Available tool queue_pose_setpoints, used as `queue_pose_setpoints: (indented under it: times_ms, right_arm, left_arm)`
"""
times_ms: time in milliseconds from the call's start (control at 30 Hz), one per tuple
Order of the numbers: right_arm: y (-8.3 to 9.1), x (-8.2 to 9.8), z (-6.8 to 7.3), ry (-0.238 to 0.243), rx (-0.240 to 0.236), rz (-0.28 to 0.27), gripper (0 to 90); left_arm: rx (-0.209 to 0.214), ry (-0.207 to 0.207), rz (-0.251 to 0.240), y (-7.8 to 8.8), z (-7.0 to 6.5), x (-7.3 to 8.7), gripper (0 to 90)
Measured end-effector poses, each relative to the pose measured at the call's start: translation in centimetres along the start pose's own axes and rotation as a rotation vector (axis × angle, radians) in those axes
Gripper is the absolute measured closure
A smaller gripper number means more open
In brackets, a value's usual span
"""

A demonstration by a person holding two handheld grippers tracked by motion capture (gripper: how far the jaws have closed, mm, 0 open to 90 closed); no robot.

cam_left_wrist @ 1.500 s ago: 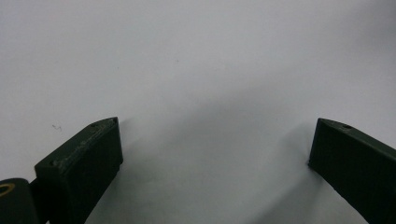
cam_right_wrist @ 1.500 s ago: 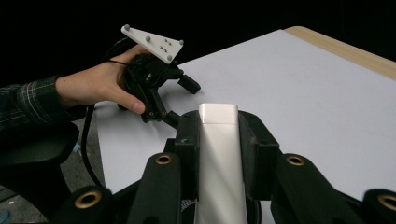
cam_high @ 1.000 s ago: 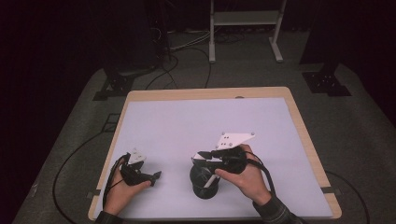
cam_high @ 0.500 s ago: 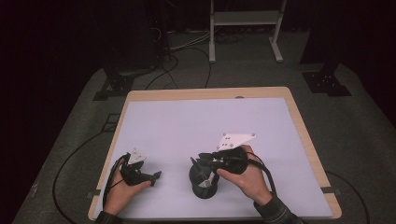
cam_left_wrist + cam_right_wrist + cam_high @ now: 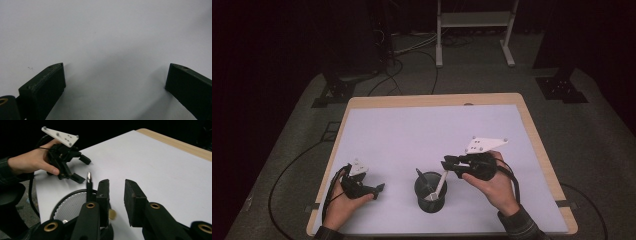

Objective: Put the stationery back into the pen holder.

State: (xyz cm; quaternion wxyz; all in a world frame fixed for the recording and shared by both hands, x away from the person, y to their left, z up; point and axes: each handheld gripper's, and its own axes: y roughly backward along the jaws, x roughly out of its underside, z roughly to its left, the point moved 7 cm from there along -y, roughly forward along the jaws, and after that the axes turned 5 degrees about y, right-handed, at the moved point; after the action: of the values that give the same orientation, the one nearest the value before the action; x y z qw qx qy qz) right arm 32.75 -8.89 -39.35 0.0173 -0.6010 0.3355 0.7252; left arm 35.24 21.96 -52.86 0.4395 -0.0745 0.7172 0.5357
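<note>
A black mesh cup [image 5: 430, 205] stands near the table's front edge, and its rim [image 5: 65, 207] lies just below my right gripper's jaws. A black pen [image 5: 421, 176] [image 5: 88, 185] and a white pen [image 5: 440, 184] lean inside it. My right gripper [image 5: 446, 162] [image 5: 116, 182] hovers just right of the cup's rim. Its jaws have just opened a little, with a narrow gap and nothing between them. A pale pen end [image 5: 112, 214] shows below the left jaw. My left gripper [image 5: 379, 188] [image 5: 116, 66] [image 5: 83, 169] rests open on the white table top, left of the cup.
The white table top [image 5: 412, 130] has a wooden border [image 5: 537, 145]. Cables run over the dark floor to the left [image 5: 287, 175], and a white stand [image 5: 472, 20] and black stand feet [image 5: 562, 85] lie behind the table.
My right gripper has moved from above the cup to its right. The white pen now leans in the cup, free of the jaws. The left gripper has stayed put.
</note>
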Motion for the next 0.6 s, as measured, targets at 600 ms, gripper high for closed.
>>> queue_pose_setpoints:
  times_ms: [600]
  right_arm:
    - [2.4, 3.3, -3.6, -0.038, 0.096, 0.037, 55.4]
  left_arm:
    - [-0.001, -0.002, 0.002, 0.0, 0.0, 0.0, 1.4]
